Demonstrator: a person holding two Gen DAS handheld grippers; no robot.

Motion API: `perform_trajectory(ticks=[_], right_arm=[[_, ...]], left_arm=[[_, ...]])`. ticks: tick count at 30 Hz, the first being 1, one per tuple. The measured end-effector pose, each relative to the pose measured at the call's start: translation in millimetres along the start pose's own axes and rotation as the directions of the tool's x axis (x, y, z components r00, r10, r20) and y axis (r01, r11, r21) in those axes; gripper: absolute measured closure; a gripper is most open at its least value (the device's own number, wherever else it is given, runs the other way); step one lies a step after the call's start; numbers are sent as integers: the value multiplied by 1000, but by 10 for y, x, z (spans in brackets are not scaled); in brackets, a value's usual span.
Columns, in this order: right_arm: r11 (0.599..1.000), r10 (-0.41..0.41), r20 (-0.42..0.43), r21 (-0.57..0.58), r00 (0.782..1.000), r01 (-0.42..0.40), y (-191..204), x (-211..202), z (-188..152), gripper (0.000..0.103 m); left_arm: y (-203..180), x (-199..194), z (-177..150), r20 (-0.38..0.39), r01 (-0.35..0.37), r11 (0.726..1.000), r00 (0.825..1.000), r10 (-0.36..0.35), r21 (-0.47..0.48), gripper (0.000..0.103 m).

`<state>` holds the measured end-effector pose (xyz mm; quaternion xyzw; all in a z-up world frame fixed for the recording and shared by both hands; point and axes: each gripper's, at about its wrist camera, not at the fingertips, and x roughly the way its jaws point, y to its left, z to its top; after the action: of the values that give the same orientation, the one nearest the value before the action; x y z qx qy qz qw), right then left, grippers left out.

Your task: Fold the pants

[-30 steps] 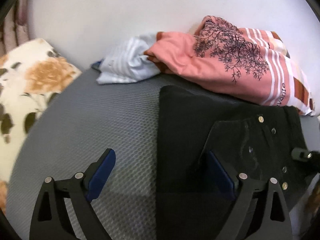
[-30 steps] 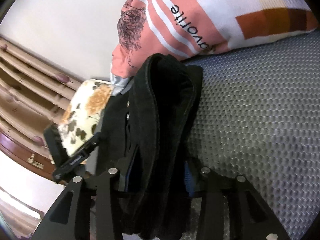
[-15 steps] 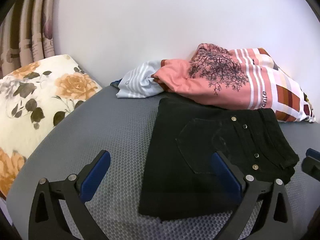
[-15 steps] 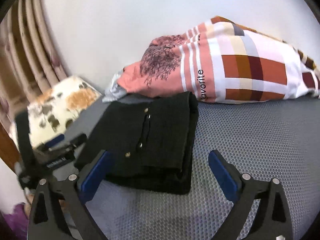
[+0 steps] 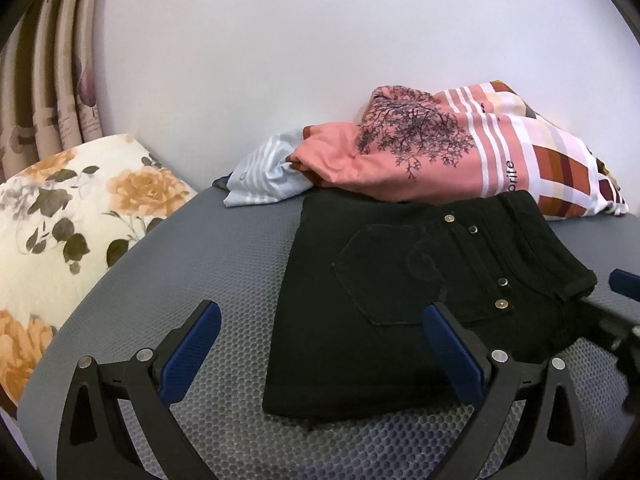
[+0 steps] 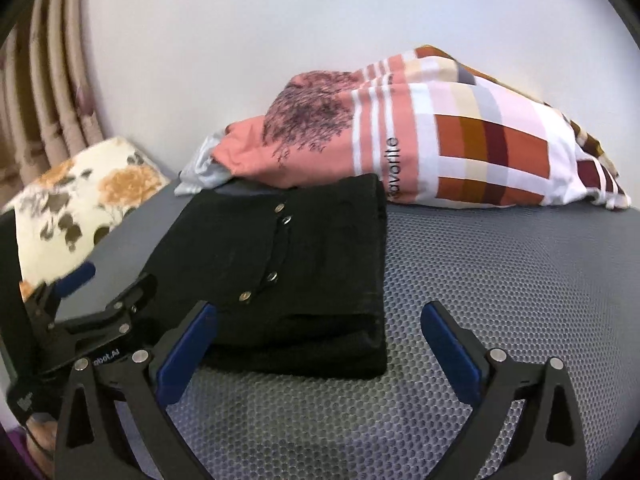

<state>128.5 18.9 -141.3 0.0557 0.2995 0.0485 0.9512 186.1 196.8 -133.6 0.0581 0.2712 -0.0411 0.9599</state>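
Observation:
The black pants (image 5: 400, 292) lie folded into a flat stack on the grey mat (image 5: 192, 264), back pocket and metal studs facing up. In the right wrist view the pants (image 6: 280, 264) show as a thick folded pile. My left gripper (image 5: 322, 320) is open and empty, held just in front of the pants' near edge. My right gripper (image 6: 318, 318) is open and empty, at the pile's near right corner. The left gripper also shows in the right wrist view (image 6: 108, 292), at the pants' left side.
A pink and checked cloth (image 5: 460, 156) and a striped pale blue cloth (image 5: 264, 180) are heaped behind the pants against the white wall. A floral pillow (image 5: 68, 216) lies at the left. Curtains (image 5: 52, 80) hang at the far left. Bare grey mat (image 6: 500, 264) lies right of the pants.
My right gripper has let go of the pants and opened. Both grippers have pulled back from the folded pile, which now lies flat on the mat.

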Motion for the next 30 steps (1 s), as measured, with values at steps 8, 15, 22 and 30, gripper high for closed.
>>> perform_trajectory(ticks=[8, 15, 22, 30], right_arm=[[1000, 22, -3, -7, 1000, -22, 55, -12, -8, 1], [999, 41, 2, 21, 999, -41, 12, -77, 58, 1], [998, 59, 57, 29, 997, -61, 45, -310, 168, 0], [996, 61, 128, 59, 990, -69, -7, -643, 281, 0]], left_arm=[[23, -146, 28, 40, 9, 1000, 999, -9, -12, 2], [1, -427, 247, 108, -18, 1000, 994, 18, -8, 0], [-67, -880, 555, 215, -46, 999, 975, 50, -26, 0], [-203, -1048, 718, 169, -97, 995, 981, 92, 17, 0]])
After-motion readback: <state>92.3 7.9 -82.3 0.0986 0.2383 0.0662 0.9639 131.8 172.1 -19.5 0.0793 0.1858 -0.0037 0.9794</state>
